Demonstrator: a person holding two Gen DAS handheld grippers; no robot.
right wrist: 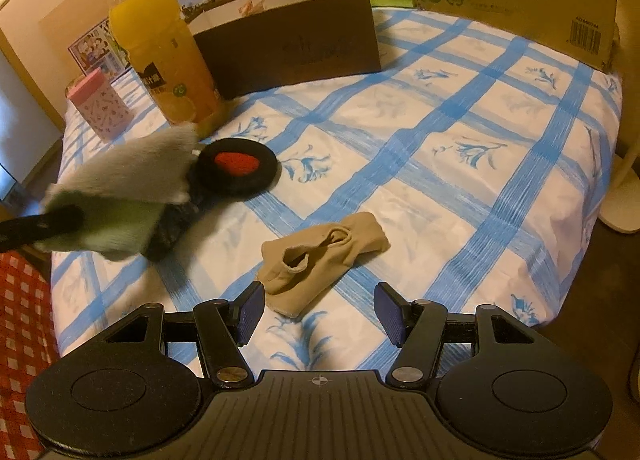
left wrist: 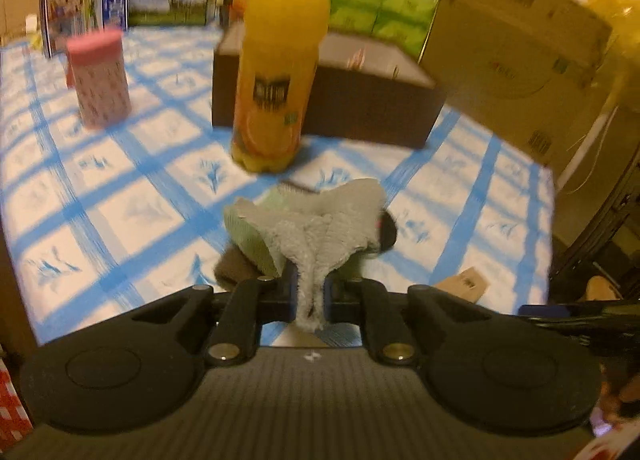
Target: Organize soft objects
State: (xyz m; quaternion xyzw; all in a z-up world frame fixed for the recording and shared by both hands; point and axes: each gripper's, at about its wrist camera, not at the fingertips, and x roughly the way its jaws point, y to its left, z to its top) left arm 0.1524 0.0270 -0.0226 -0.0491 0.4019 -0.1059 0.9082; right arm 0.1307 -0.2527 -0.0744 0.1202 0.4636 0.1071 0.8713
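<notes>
My left gripper point(left wrist: 311, 296) is shut on a grey and pale green fuzzy cloth point(left wrist: 316, 219) and holds it above the blue-checked tablecloth point(left wrist: 120, 187). The cloth also shows at the left of the right wrist view point(right wrist: 120, 183), with the left gripper's finger on it. A black round pad with a red centre point(right wrist: 236, 165) lies beside it, over a dark item. My right gripper point(right wrist: 318, 314) is open and empty, just in front of a crumpled beige sock point(right wrist: 320, 252) on the tablecloth point(right wrist: 460, 187).
An orange juice bottle point(left wrist: 276, 71) stands mid-table, also seen in the right wrist view point(right wrist: 168, 71). A dark brown box point(left wrist: 352, 99) stands behind it, a pink canister point(left wrist: 100, 79) to the left. A cardboard box point(left wrist: 516, 47) and green tissue packs point(left wrist: 380, 15) stand at the back.
</notes>
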